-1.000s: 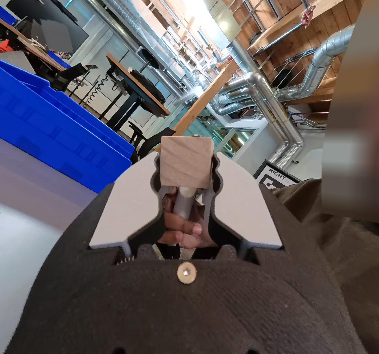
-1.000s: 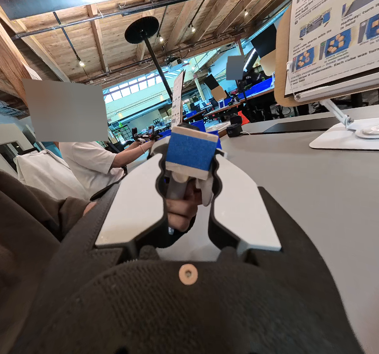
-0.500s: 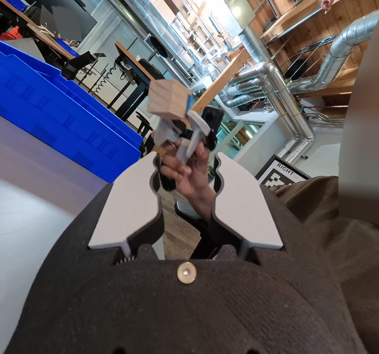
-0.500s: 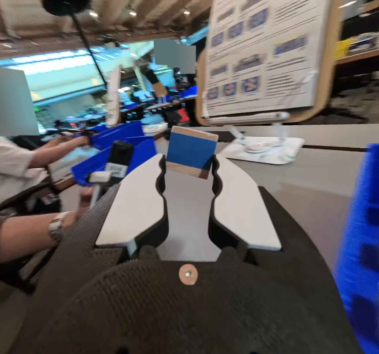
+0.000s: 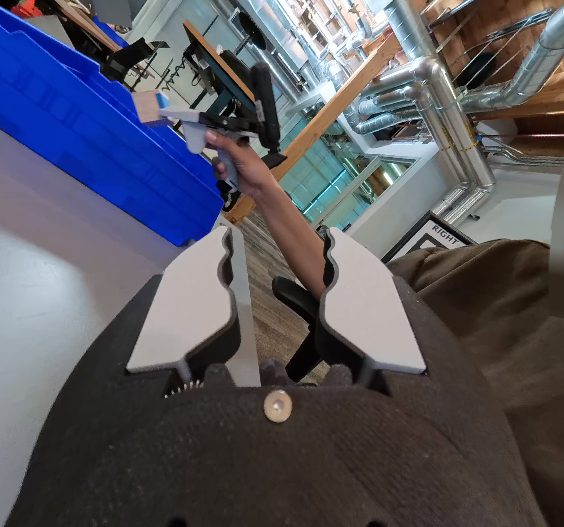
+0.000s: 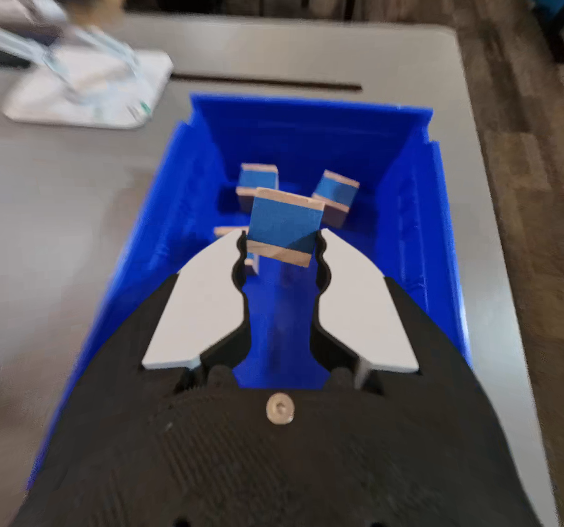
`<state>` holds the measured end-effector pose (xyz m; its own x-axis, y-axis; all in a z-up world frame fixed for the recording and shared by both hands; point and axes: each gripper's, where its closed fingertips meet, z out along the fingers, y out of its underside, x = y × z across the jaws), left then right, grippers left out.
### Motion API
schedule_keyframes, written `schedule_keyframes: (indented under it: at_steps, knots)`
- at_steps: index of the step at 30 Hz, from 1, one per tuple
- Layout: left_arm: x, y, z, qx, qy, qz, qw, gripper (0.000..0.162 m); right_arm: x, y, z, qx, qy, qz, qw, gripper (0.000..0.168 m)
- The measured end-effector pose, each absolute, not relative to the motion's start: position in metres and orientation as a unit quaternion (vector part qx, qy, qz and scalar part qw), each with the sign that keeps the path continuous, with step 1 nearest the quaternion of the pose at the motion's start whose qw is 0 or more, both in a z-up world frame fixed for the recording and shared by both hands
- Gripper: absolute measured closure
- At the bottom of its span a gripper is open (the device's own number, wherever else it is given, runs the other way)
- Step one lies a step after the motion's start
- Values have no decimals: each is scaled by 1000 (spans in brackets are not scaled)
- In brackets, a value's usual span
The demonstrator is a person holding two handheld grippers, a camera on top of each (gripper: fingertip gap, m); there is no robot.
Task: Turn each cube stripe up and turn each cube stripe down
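Cube (image 6: 283, 227) sits mid-frame, stripe facing you, pinched in your right tongs (image 6: 282, 245) over the blue bin (image 6: 406, 237). Other cubes (image 6: 258, 176) lie inside. Your left tongs (image 5: 276, 244) are spread, holding nothing.
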<state>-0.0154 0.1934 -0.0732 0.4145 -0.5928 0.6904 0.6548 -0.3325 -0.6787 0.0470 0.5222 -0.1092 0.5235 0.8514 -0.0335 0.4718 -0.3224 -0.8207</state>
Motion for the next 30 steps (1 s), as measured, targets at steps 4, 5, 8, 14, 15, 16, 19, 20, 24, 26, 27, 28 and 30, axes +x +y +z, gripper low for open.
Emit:
schedule_keyframes:
  at_steps: [4, 5, 8, 14, 15, 16, 19, 20, 24, 26, 27, 28, 30]
  knots:
    - [-12, 192, -80, -622, -20, -542, 565, 104, 51, 534, -164, -823, -450, 203, 282, 123]
    - [-12, 191, -82, -625, -20, -540, 563, 103, 53, 538, -171, -830, -447, 193, 273, 123]
    - [-16, 188, -89, -633, -26, -530, 564, 103, 62, 551, -183, -840, -446, 151, 269, 123]
    - [-34, 176, -93, -630, -60, -516, 578, 103, 61, 550, -195, -854, -445, 165, 212, 123]
    - [-37, 174, -92, -628, -65, -513, 581, 103, 61, 550, -196, -856, -444, 169, 205, 123]
    - [-39, 172, -92, -628, -68, -509, 585, 103, 60, 548, -195, -857, -443, 176, 197, 123]
    - [-43, 167, -91, -627, -75, -501, 592, 103, 54, 541, -182, -854, -438, 214, 183, 111]
    - [-44, 166, -90, -624, -76, -503, 593, 104, 51, 536, -174, -849, -439, 229, 182, 108]
    - [-46, 163, -87, -613, -82, -519, 591, 107, 44, 522, -128, -824, -451, 258, 224, 105]
    - [-48, 164, -84, -608, -85, -519, 595, 107, 38, 507, -99, -798, -468, 272, 264, 105]
    - [-47, 164, -83, -606, -85, -520, 596, 107, 34, 497, -83, -781, -479, 280, 286, 104]
    - [-47, 165, -81, -605, -83, -521, 597, 107, 29, 486, -66, -760, -491, 289, 312, 104]
    - [-45, 167, -78, -606, -78, -518, 598, 106, 20, 461, -29, -706, -515, 306, 378, 104]
